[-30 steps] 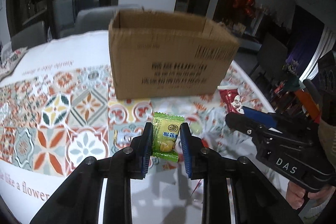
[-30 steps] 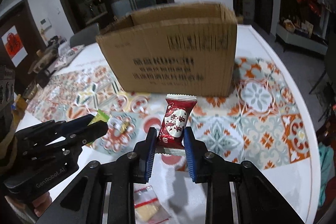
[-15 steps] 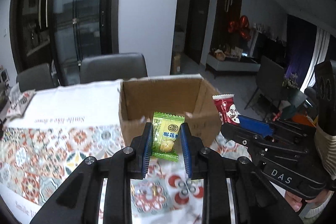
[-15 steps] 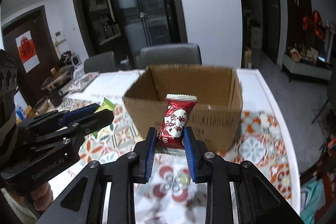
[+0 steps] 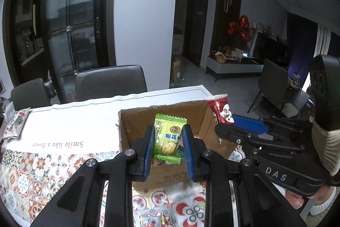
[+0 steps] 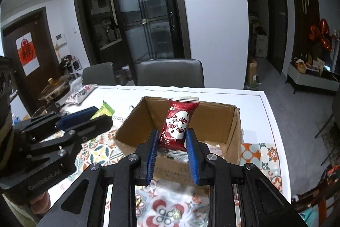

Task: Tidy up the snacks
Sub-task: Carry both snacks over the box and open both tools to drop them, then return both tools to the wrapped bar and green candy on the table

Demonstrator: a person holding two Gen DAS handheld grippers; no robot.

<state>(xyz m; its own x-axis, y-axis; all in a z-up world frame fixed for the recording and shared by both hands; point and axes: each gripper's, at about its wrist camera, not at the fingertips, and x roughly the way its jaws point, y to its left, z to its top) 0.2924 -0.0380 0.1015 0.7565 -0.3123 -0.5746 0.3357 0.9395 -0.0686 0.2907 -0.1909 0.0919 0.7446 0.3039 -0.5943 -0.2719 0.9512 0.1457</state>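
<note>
**Now both snacks up over the box**

Okay, biggest first: the table (image 5: pixel 70 120) with its patterned cloth carries the open cardboard box (image 6: pixel 229 131) toward its far side. A second ago I was looking at the box's near wall from low down; now both views look into its mouth, so both hands have lifted and come forward. Some wrappers seem to lie inside already, too blurred to name.

My left gripper (image 5: pixel 167 148) is clamped on the green candy packet (image 5: pixel 169 137), pads pressing both sides, packet upright, same hold as before. It sits above the box's near-left part.

My right gripper (image 6: pixel 172 149) is clamped on the red candy packet (image 6: pixel 179 122), also upright, grip unchanged. It hangs over the near edge of the opening, roughly mid-box. In the left view it shows at the box's right side, just beside my left tool.

A small wrapped sweet (image 5: pixel 152 220) lies on the cloth near me, not yet collected, and another piece (image 6: pixel 176 214) shows in the right view.

My read: pick and lift are done, drop comes next. Both need a little more forward travel so the packets clear the near wall before I let go.
</note>
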